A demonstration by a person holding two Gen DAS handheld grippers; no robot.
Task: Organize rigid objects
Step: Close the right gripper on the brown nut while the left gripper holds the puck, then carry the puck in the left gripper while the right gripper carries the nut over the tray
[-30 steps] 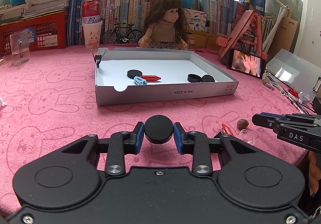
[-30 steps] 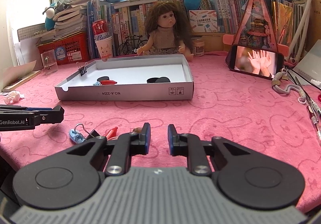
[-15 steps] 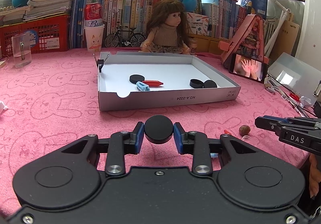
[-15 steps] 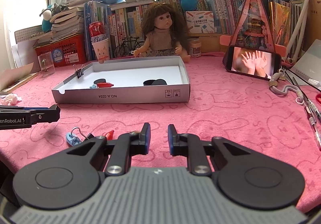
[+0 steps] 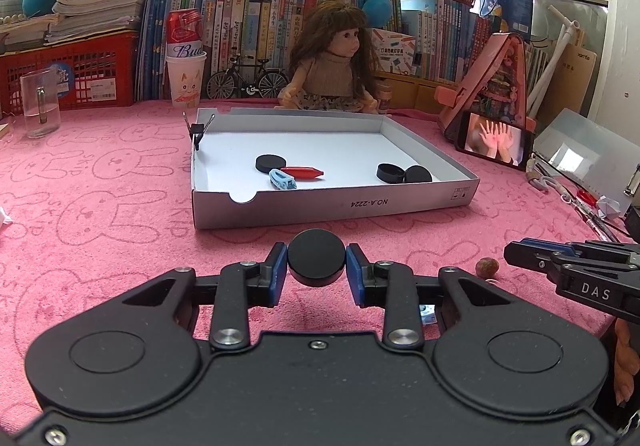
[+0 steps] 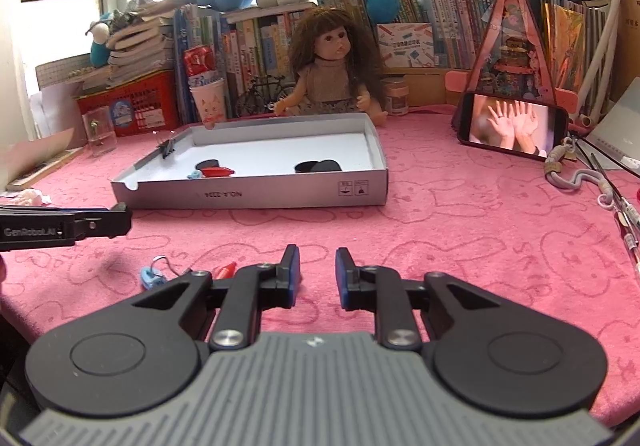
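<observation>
A: Looking along the left wrist view, the left gripper (image 5: 317,270) clamps a black disc (image 5: 317,263) short of the white tray (image 5: 332,202).

B: Right wrist view: the right gripper (image 6: 317,272) holds nothing, its jaws just parting above the pink cloth (image 6: 460,230).

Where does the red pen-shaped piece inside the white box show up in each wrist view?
Left wrist: red pen-shaped piece sits left of centre on the white box floor, beside a blue clip.
Right wrist: same piece, box's near-left part.
Shared landmark: the doll behind the box.
</observation>
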